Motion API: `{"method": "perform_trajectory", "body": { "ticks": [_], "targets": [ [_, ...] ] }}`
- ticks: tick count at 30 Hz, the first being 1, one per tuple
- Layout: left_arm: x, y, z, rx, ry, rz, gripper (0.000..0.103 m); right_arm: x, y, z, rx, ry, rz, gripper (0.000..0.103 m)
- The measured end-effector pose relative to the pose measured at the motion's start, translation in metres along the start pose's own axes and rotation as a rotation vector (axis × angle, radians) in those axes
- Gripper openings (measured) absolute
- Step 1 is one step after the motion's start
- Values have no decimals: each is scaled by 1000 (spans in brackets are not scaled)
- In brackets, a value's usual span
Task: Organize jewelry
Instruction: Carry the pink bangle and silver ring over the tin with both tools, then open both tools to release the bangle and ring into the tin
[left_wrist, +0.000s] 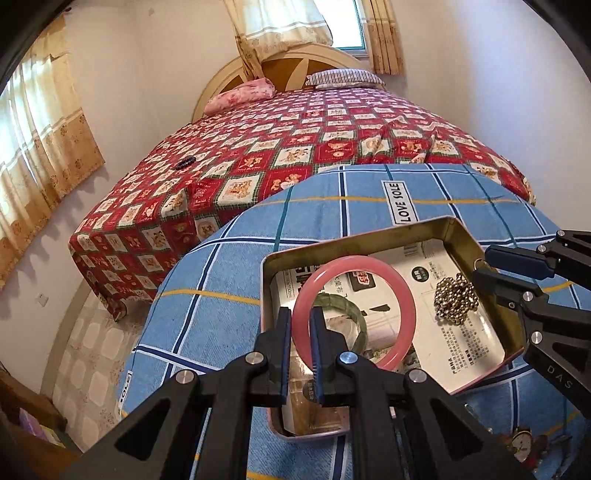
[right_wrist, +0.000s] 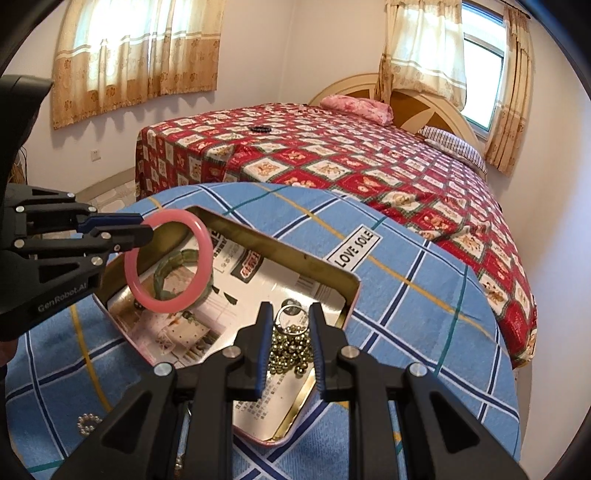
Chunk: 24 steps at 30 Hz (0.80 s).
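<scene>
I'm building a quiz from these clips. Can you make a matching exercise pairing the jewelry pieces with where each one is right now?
Items:
1. pink bangle
2. green bracelet
3. gold bead chain
4. dark bracelet

Places:
A. lying on the red bedspread
B. heaped in the tin, between the open right tongs
C. gripped by the left tongs, above the tin
D. flat on the tin's floor, under the bangle

Pairs: 1-C, 2-D, 3-B, 4-A

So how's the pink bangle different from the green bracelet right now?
The pink bangle is a smooth, plain ring; the green bracelet looks made of separate segments. The pink bangle is held up, tilted, in the left gripper's jaws above the tin; the green bracelet lies flat inside the tin. The pink one looks larger. Both are closed rings for the wrist.
</scene>
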<state>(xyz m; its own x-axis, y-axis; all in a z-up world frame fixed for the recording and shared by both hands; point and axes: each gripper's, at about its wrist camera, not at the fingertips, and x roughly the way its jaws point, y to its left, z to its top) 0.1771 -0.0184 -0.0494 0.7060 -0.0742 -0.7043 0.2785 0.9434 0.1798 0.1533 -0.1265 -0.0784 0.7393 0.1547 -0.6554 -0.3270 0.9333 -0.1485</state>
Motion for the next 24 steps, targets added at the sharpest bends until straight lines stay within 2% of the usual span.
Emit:
{"method": "perform_trajectory", "body": {
  "ticks": [20,23,24],
  "targets": [
    [4,-3,-6,1,18,-11,11,4,9,-17,-17,53,48,22],
    [-2,-2,-5,-18,3,-9,13,0,7,-18,-7,44,53,25],
    [-4,-1,-5,-23,-2,-8,21,-3,6,-18,-2,39,54,27]
  ]
}}
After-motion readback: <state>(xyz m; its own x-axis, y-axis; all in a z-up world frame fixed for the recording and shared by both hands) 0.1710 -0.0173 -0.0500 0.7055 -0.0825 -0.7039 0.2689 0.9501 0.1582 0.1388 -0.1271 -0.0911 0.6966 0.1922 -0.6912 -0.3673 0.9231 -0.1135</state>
